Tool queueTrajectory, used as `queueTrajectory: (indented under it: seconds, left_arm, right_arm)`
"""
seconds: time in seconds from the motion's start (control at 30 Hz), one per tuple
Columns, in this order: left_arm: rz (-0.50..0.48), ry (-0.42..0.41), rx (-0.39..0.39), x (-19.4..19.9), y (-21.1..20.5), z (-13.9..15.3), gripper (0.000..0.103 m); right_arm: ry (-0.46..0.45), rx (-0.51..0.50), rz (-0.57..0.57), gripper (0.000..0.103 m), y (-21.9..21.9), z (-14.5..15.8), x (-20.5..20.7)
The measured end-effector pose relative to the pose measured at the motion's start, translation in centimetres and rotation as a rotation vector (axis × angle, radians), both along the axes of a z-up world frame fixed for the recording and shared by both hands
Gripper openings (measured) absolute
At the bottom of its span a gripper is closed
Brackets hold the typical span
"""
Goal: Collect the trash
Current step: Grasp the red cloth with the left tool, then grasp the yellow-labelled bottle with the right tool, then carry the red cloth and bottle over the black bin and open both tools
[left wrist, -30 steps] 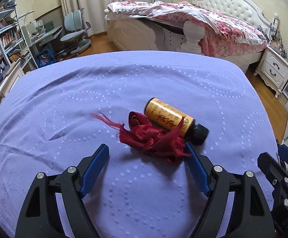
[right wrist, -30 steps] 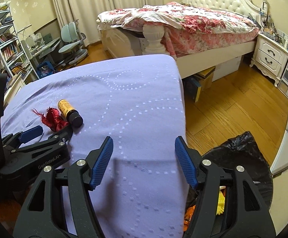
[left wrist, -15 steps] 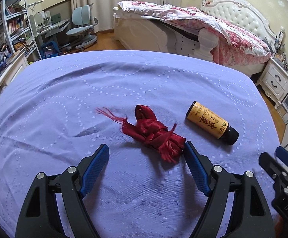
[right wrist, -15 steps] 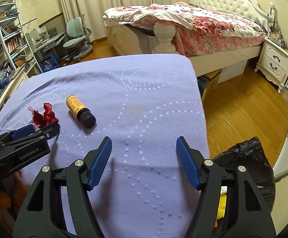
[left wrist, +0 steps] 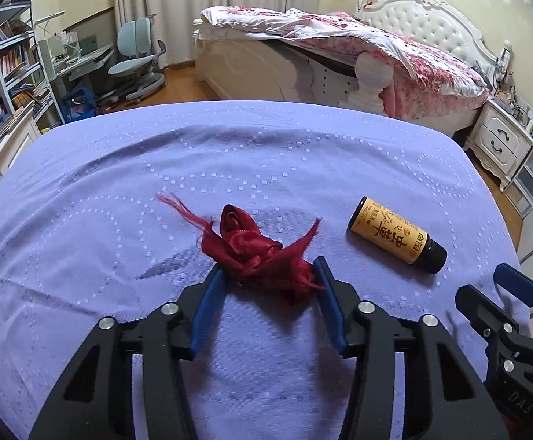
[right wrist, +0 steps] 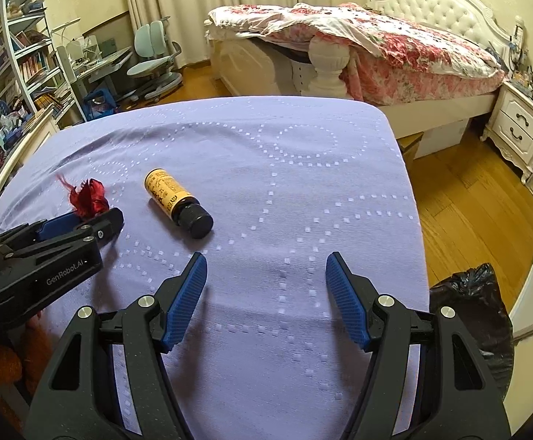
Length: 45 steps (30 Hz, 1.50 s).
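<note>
Now the left gripper [left wrist: 268,275] has just been closing, its blue pads pinching the crumpled red ribbon [left wrist: 255,249] on the purple-covered counter [left wrist: 303,168]. The right gripper [right wrist: 264,293] stays released near the brown bottle [right wrist: 176,201]; the trash bag [right wrist: 475,300] waits right.

The black trash bag [right wrist: 475,315] is half hidden behind the table edge and right gripper [right wrist: 266,282].
</note>
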<state>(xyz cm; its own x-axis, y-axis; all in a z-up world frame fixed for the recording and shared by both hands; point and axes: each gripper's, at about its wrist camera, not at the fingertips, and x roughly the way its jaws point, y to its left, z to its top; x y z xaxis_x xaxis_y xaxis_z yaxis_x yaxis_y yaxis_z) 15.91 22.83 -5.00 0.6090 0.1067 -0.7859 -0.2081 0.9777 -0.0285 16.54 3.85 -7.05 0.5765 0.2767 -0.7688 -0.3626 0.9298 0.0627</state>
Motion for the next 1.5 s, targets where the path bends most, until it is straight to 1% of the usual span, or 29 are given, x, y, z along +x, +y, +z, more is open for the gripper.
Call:
queueTrajectory:
  seconds: [0.07,0.13,0.4,0.63,0.67,0.73,0.77,0.83,0.93,1.1,1.5]
  left_arm:
    - [-0.007,-0.006,-0.011,-0.3,0.4,0.0,0.042]
    - [-0.012,-0.008,-0.015,-0.7,0.7,0.0,0.041]
    - [0.0,-0.011,-0.022,-2.0,2.3,0.1,0.041]
    - [0.008,-0.013,-0.027,-2.8,2.9,0.0,0.041]
    - [0.009,-0.013,-0.029,-2.9,3.0,0.0,0.041]
    - [0.011,-0.014,-0.032,-3.1,3.2,0.1,0.041]
    - [0.012,-0.014,-0.033,-3.1,3.2,0.1,0.041]
    - [0.015,-0.015,-0.036,-3.4,3.3,0.1,0.041]
    - [0.016,-0.015,-0.04,-3.8,3.2,0.1,0.041]
    - [0.008,-0.017,-0.049,-4.8,2.7,0.1,0.041]
    - [-0.025,-0.027,-0.064,-8.4,0.0,0.3,0.041]
  right_arm:
    - [0.0,-0.001,0.007,0.066,0.4,0.0,0.2]
    - [-0.001,-0.003,0.024,0.066,1.2,0.0,0.2]
    - [0.002,-0.01,0.072,0.066,4.1,-0.1,0.9]
    - [0.004,-0.05,0.1,0.065,6.8,-0.5,2.0]
    - [0.001,-0.054,0.1,0.064,7.0,-0.5,2.1]
    - [-0.006,-0.067,0.101,0.049,7.2,-0.5,1.9]
    - [-0.009,-0.07,0.102,0.046,7.3,-0.5,1.8]
    - [-0.009,-0.069,0.107,0.033,7.2,-0.5,1.7]
    - [0.007,-0.042,0.105,0.024,6.4,-0.4,1.0]
    - [0.021,-0.017,0.097,0.023,5.3,-0.1,-0.4]
    - [0.029,0.031,0.072,0.023,1.3,0.2,-6.1]
